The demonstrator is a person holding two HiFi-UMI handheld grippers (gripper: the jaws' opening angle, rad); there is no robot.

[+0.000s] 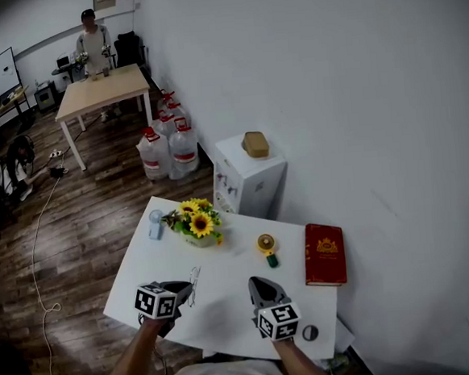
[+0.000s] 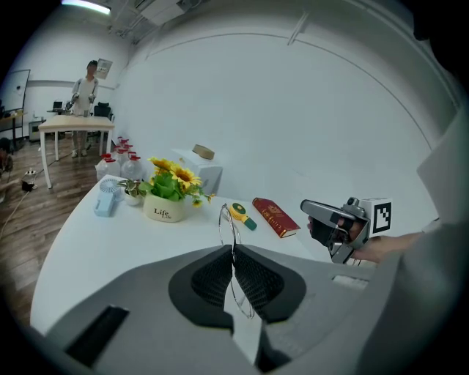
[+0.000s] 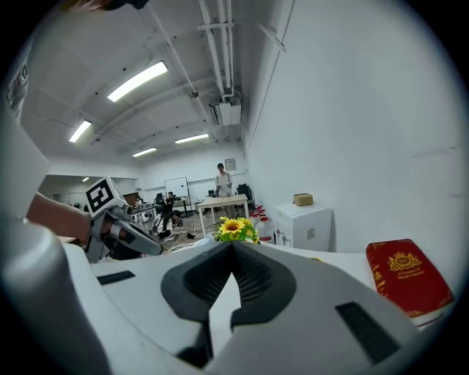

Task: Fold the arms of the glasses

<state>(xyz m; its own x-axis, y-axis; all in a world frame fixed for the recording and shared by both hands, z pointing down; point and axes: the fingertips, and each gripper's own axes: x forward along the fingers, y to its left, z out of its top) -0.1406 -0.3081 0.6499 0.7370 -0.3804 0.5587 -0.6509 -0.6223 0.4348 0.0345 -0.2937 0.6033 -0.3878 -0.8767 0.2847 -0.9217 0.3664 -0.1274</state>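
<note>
Thin wire-framed glasses (image 1: 192,285) hang just above the white table (image 1: 228,316) near its front left. My left gripper (image 1: 185,288) is shut on them. In the left gripper view the wire frame (image 2: 229,223) rises upright out of the closed jaws of the left gripper (image 2: 233,250). How the arms of the glasses lie is too fine to make out. My right gripper (image 1: 256,281) hovers about a hand's width to the right, apart from the glasses. In the right gripper view the jaws of the right gripper (image 3: 232,246) are shut with nothing between them.
A pot of sunflowers (image 1: 199,224) and a small blue fan (image 1: 156,223) stand at the table's far left. A yellow-green gadget (image 1: 267,247) and a red book (image 1: 325,254) lie to the right. A round black disc (image 1: 310,332) sits by the front right corner.
</note>
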